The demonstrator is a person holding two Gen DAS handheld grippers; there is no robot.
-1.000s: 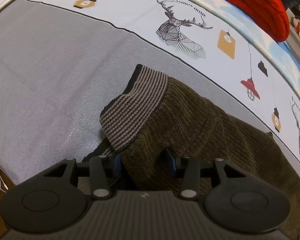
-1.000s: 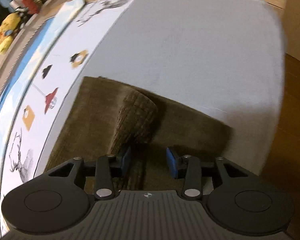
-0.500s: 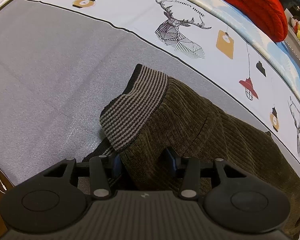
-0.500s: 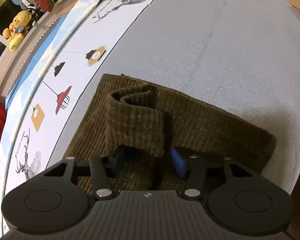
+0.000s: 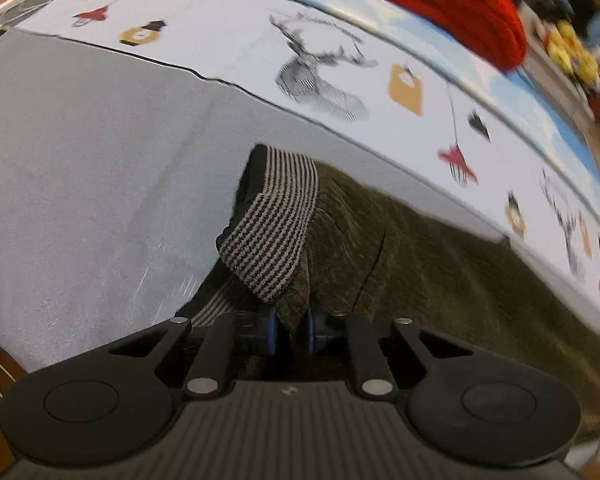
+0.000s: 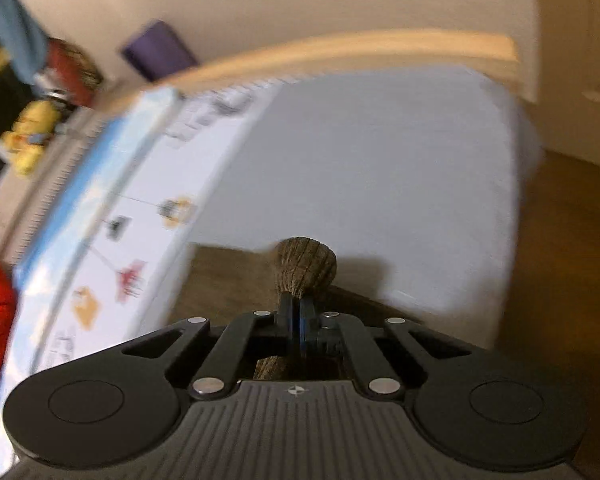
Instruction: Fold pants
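Observation:
Dark olive corduroy pants (image 5: pixel 440 256) lie on the grey bed cover (image 5: pixel 80 152), with a striped waistband (image 5: pixel 272 232) turned up at their left end. My left gripper (image 5: pixel 292 330) is shut on the corduroy just below the waistband. In the right wrist view my right gripper (image 6: pixel 296 314) is shut on a bunched leg end of the pants (image 6: pixel 306 266) and holds it lifted above the rest of the pants (image 6: pixel 228 280). The right wrist view is blurred.
A white printed sheet (image 5: pixel 340 64) with deer and lamp pictures runs behind the pants. A red knit item (image 5: pixel 452 4) and yellow plush toys (image 5: pixel 572 52) lie beyond it. The bed's wooden frame (image 6: pixel 340 52) and brown floor (image 6: pixel 560 240) are to the right.
Both grippers have closed on the pants, left near the waistband and right on the leg end. The right gripper has lifted and tilted up, so the wall now shows.

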